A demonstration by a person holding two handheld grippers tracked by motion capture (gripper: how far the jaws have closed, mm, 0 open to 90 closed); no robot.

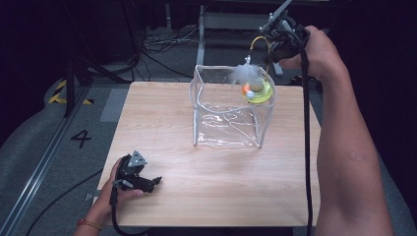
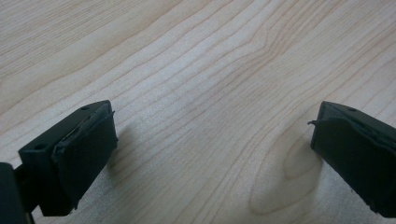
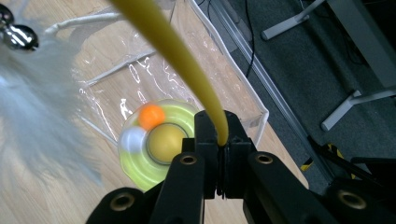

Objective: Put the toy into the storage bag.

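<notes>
A cat toy hangs from my right gripper (image 1: pixel 275 49): a yellow-green round base (image 1: pixel 258 91) with an orange ball and a white ball, a white feather (image 1: pixel 246 73) and a curved yellow stem (image 1: pixel 259 42). In the right gripper view my right gripper (image 3: pixel 219 140) is shut on the yellow stem (image 3: pixel 173 51), with the base (image 3: pixel 159 142) below and the feather (image 3: pixel 42 107) at the left. The toy hovers at the far right corner of an open clear plastic bag (image 1: pixel 196 108). My left gripper (image 1: pixel 156 182) rests open on the wooden table (image 1: pixel 211 177), its jaws (image 2: pixel 210 154) holding nothing.
The clear bag stands upright near the table's far middle. Behind the table are metal stand legs (image 1: pixel 201 39) and cables on the grey floor. At the left, the floor bears a painted number 4 (image 1: pixel 81 138) and yellow-black tape (image 1: pixel 61 91).
</notes>
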